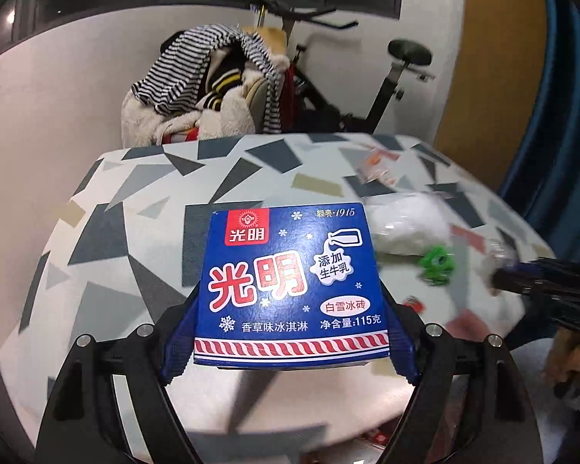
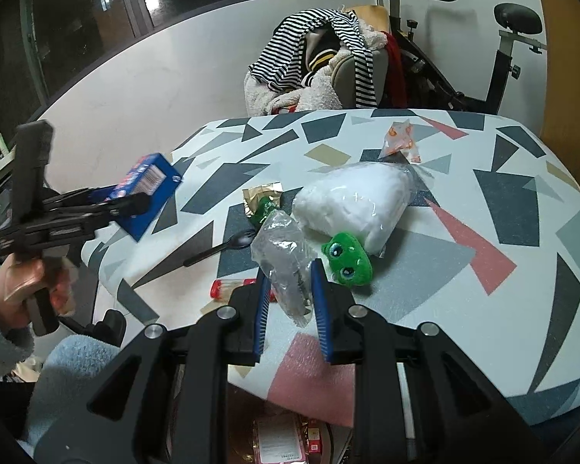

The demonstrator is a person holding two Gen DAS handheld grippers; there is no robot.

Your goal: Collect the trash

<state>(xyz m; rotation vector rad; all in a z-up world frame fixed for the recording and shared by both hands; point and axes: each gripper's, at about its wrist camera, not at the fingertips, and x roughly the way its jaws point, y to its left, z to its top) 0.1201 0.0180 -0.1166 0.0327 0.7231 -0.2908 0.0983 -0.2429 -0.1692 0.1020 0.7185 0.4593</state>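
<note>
My left gripper (image 1: 290, 297) is shut on a blue ice-cream box (image 1: 290, 282) with red and white lettering, held by its two sides above the table's near edge. In the right wrist view the same left gripper (image 2: 135, 201) carries the box (image 2: 150, 189) off the table's left edge, held by a hand in a light blue sleeve (image 2: 15, 297). My right gripper (image 2: 290, 274) is shut on a crumpled clear plastic bag (image 2: 282, 255), just above the tabletop. In the left wrist view the right gripper (image 1: 522, 282) shows blurred at the right edge.
On the patterned table (image 2: 464, 309) lie a white stuffed bag (image 2: 352, 205), a green plush toy (image 2: 346, 259), a black spoon (image 2: 220, 247), a gold-green wrapper (image 2: 263, 197), an orange-printed wrapper (image 2: 400, 143) and a red-capped tube (image 2: 232, 288). Behind stand a clothes-piled chair (image 2: 317, 58) and an exercise bike (image 2: 483, 58).
</note>
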